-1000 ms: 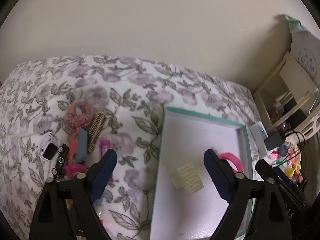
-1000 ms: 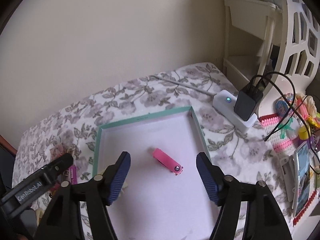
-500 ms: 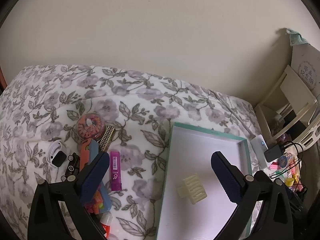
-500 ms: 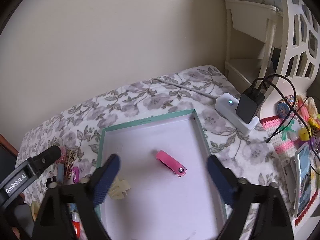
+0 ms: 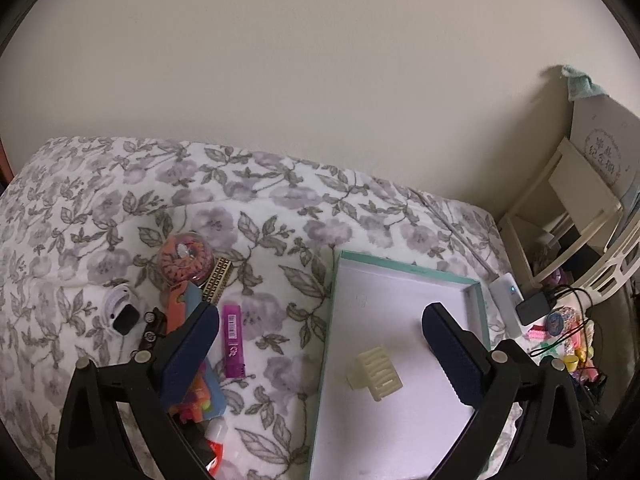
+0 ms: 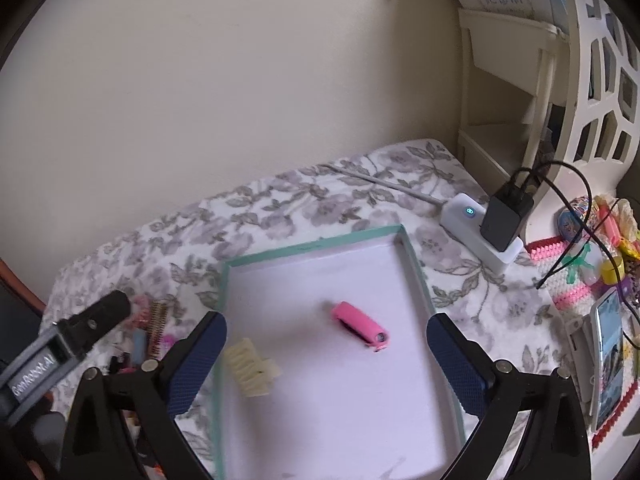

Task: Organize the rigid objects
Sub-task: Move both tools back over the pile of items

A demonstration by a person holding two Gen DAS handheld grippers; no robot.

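Below the spread, opening right tool (image 6: 326, 364), pink clip (image 6: 360, 327), untouched, on tray (image 6: 312, 249)

The left gripper (image 5: 320, 344) hung with its jaws wide apart and nothing between them above a flowered cover (image 5: 280, 208). A cream hair clip (image 5: 376, 368) lay in the teal-edged tray (image 5: 404, 269) on the right. To the left lay a purple tube (image 5: 233, 340), and farther off a doughnut-patterned ball (image 5: 186, 258).
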